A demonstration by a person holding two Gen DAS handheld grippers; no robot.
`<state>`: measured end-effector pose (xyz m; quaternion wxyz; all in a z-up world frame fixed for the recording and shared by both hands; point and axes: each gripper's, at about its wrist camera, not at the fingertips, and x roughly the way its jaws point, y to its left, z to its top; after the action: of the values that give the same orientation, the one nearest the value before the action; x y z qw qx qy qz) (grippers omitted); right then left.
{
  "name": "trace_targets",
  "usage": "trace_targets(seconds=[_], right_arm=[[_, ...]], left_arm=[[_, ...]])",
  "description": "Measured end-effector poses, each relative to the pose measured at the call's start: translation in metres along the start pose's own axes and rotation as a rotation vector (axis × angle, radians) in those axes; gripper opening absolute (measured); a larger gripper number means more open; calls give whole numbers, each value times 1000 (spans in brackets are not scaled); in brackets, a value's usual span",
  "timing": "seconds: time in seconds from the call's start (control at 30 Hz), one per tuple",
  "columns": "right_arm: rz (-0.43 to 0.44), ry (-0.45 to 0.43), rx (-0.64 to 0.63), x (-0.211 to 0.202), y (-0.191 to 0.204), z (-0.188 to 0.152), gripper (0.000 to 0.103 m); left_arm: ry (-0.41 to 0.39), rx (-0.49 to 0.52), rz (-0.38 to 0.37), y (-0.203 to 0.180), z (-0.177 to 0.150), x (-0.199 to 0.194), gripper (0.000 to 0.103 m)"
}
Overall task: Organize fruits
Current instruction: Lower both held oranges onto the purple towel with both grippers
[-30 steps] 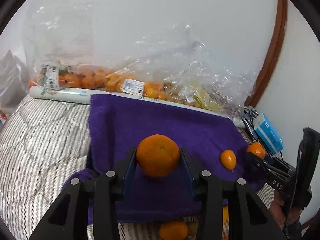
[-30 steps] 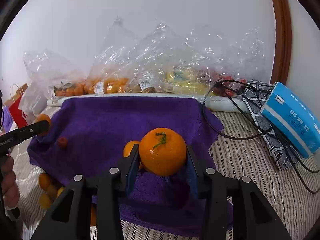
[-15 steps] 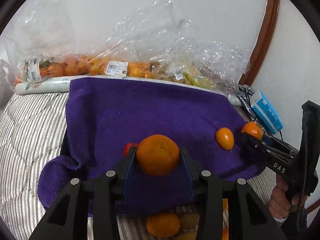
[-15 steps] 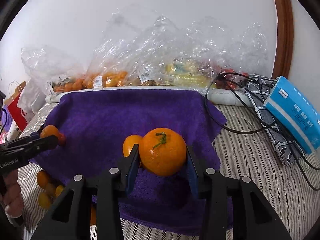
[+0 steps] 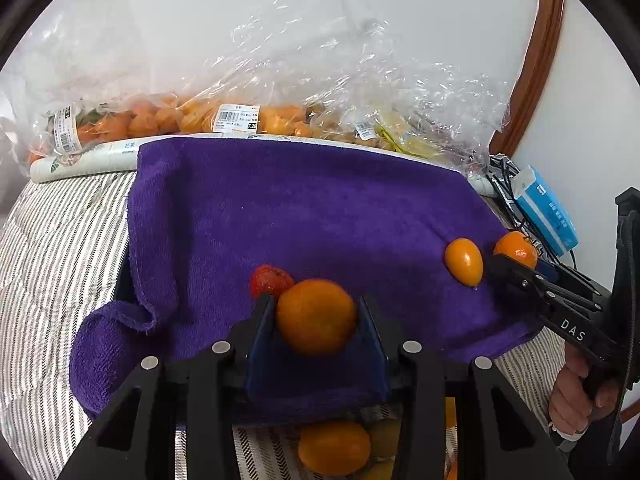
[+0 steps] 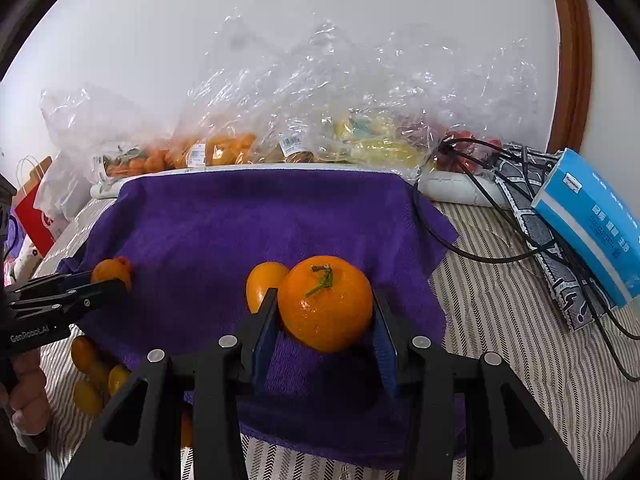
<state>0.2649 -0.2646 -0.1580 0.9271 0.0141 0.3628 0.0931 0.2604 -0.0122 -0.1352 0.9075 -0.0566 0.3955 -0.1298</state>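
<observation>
My left gripper [image 5: 316, 316] is shut on an orange mandarin [image 5: 316, 314], held just above the near part of the purple towel [image 5: 304, 208]. A small red fruit [image 5: 270, 280] lies on the towel right behind it. My right gripper [image 6: 325, 308] is shut on a mandarin with a green stem [image 6: 325, 304] over the towel [image 6: 256, 220], beside a small oval orange fruit [image 6: 262, 280] lying there. The left gripper also shows in the right wrist view [image 6: 110, 278], and the right gripper in the left wrist view [image 5: 516, 258].
Clear plastic bags of fruit [image 5: 256, 116] line the wall behind the towel. Loose fruits [image 5: 334, 448] lie on the striped bedding in front of the towel. A blue tissue box [image 6: 592, 220] and black cables [image 6: 480, 252] lie at the right.
Both grippers have come forward and lower over the towel with their mandarins. The red fruit has come into the left wrist view behind the left gripper's mandarin.
</observation>
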Motion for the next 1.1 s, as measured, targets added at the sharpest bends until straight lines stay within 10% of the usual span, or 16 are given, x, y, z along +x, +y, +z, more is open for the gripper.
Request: trace_targets(seconds=[1.1], right_arm=[[-7, 20, -8, 4, 1, 0, 44]], left_arm=[[-35, 17, 20, -3, -1, -6, 40]])
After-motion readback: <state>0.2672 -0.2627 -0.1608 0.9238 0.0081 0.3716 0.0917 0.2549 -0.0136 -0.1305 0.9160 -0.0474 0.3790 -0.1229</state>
